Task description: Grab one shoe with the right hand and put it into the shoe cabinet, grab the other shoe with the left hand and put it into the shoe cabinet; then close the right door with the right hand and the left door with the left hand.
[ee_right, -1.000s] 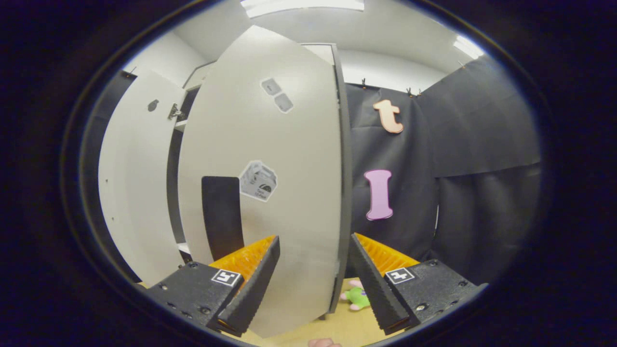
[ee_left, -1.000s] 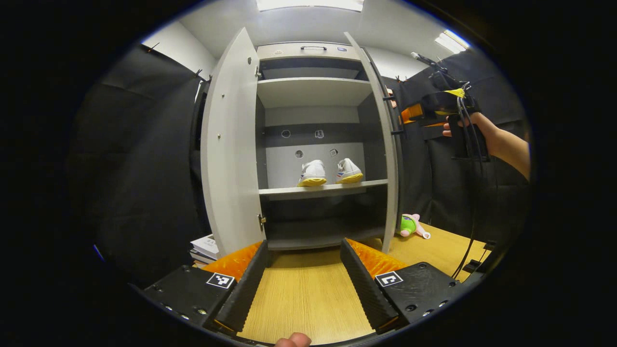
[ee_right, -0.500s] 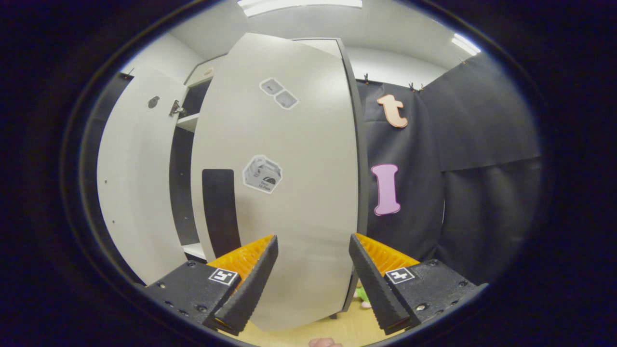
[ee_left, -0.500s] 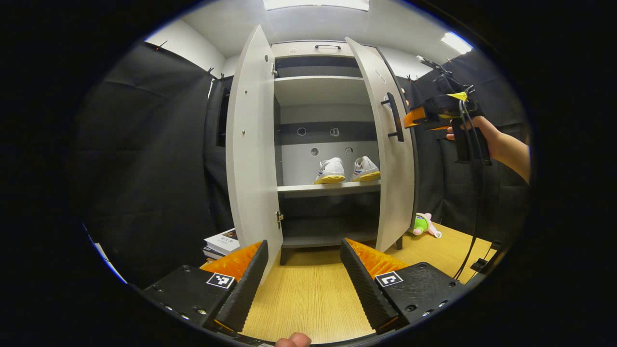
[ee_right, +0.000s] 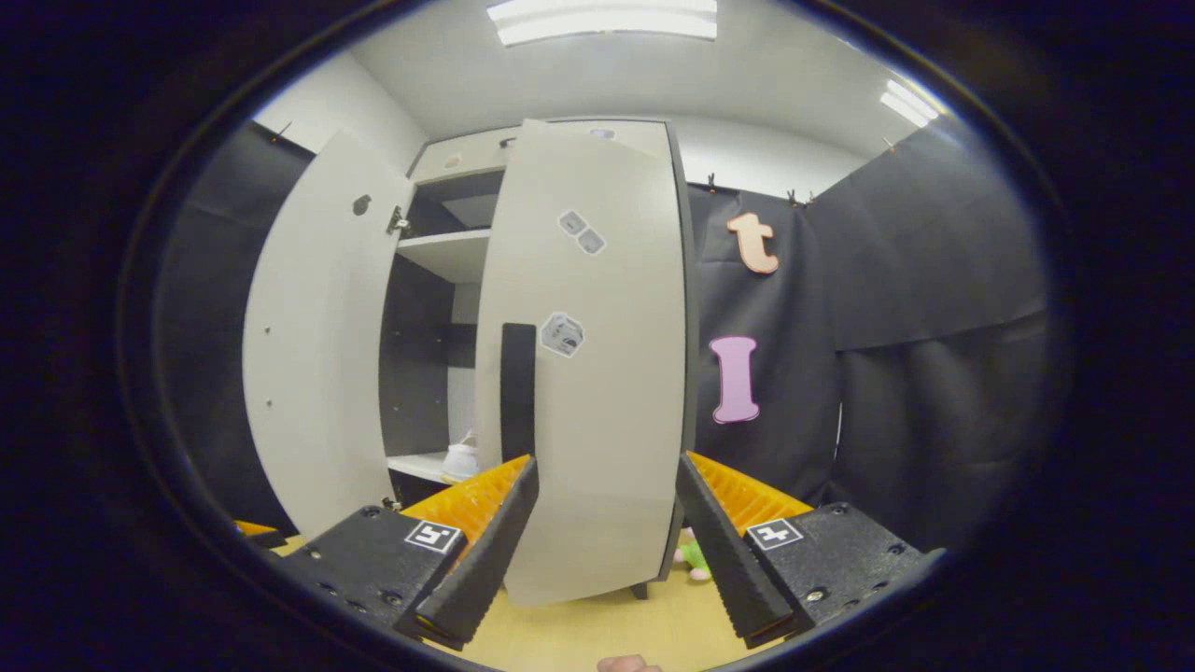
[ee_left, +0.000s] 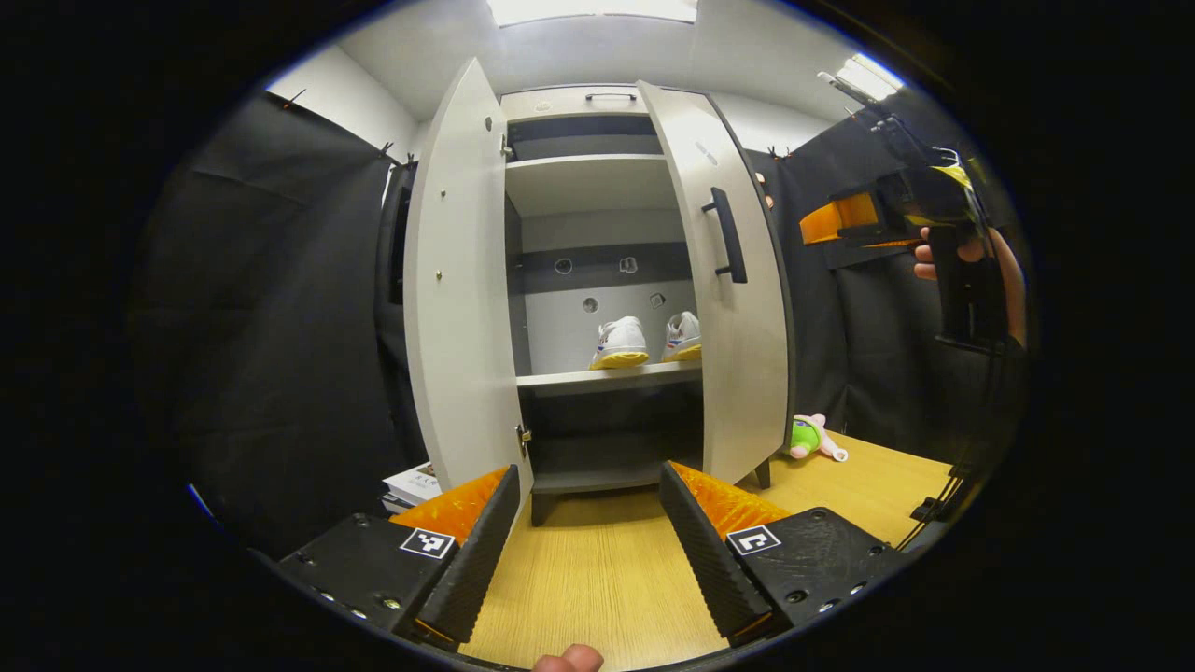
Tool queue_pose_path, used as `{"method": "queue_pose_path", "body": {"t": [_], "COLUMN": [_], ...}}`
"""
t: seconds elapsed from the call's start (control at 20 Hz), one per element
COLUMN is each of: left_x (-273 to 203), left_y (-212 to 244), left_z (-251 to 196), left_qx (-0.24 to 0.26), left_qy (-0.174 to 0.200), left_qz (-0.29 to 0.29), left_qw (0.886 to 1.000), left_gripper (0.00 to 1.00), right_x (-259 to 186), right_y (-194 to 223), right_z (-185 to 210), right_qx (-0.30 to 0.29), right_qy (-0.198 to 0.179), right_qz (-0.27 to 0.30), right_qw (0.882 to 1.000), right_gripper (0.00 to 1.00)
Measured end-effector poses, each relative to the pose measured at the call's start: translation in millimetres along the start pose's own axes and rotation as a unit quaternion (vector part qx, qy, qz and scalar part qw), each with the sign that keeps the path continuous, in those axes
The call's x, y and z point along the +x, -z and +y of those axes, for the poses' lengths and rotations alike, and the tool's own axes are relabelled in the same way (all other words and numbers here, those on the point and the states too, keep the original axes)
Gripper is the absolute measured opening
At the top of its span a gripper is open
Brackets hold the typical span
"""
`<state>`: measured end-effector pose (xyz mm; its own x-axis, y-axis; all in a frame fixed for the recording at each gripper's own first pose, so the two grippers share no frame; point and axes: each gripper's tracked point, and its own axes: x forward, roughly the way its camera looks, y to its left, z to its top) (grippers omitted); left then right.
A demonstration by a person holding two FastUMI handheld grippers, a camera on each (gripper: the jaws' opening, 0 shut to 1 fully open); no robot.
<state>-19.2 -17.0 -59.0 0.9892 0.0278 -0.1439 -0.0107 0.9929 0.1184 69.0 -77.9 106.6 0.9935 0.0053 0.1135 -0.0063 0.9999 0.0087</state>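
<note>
Shoes first, by the left gripper view: found one shoe (ee_left: 620, 343) and the other shoe (ee_left: 684, 337) side by side on the middle shelf inside the shoe cabinet (ee_left: 597, 161), heels outward. Judged the placing part as done, with only the doors left.

Saw the left gripper (ee_left: 588, 471) spread wide, pinching nothing, held low and level in front of the cabinet over the wooden table (ee_left: 597, 579). Noted the left door (ee_left: 457, 299) wide open, standing tall at the cabinet's left side, ahead and a little left of this gripper. Noted the right door (ee_left: 738, 308) about half shut, with its upright handle (ee_left: 726, 235) facing out. Spotted the right gripper (ee_left: 840, 219) to the right of the cabinet, raised high in a hand (ee_left: 971, 257), apart from that door. Also saw a plush toy (ee_left: 808, 436) beside the cabinet's right foot.

Then, by the right gripper view: found the right gripper (ee_right: 605, 462) also spread, with nothing between its fingers, aimed at the outer face of the right door (ee_right: 607, 392), straight ahead. Could not tell any contact there. Judged the right hand clearly nearer to this door, so a push toward the cabinet called for next.
</note>
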Motion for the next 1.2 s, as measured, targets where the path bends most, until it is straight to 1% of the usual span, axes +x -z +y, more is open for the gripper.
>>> {"method": "queue_pose_path", "body": {"t": [0.15,0.2,0.25,0.5,0.65,0.75,0.9,1.05,1.2], "left_x": [2,2,2,-2,-2,-4,-9,-17,-23], "left_y": [-7,-10,-13,-19,-16,-13,-17,-35,-62], "left_z": [-6,-8,-10,-17,-20,-21,-17,3,47], "left_qx": [0.0,0.0,-0.001,0.004,-0.002,-0.007,-0.013,-0.021,-0.039], "left_qy": [0.008,0.011,0.014,0.021,0.026,0.023,0.02,0.001,-0.044], "left_qz": [-0.008,-0.01,-0.013,-0.019,-0.016,-0.012,-0.011,-0.019,-0.038], "left_qw": [1.0,1.0,1.0,1.0,1.0,1.0,1.0,1.0,0.998], "left_gripper": [0.9,0.9,0.9,0.9,0.9,0.9,0.9,0.9,0.9], "right_x": [-35,-45,-53,-87,-98,-105,-110,-107,-101], "right_y": [20,29,40,93,111,124,130,127,126], "right_z": [14,18,23,34,29,23,14,14,19], "right_qx": [-0.023,-0.025,-0.024,-0.009,-0.005,-0.015,-0.029,-0.012,-0.007], "right_qy": [0.014,0.016,0.018,0.019,0.025,0.033,0.045,0.044,0.039], "right_qz": [-0.004,-0.002,0.0,0.035,0.039,0.039,0.039,0.037,0.034], "right_qw": [1.0,1.0,1.0,0.999,0.999,0.999,0.998,0.998,0.999], "right_gripper": [0.96,0.92,0.96,0.96,0.96,0.96,0.96,0.96,0.96]}}
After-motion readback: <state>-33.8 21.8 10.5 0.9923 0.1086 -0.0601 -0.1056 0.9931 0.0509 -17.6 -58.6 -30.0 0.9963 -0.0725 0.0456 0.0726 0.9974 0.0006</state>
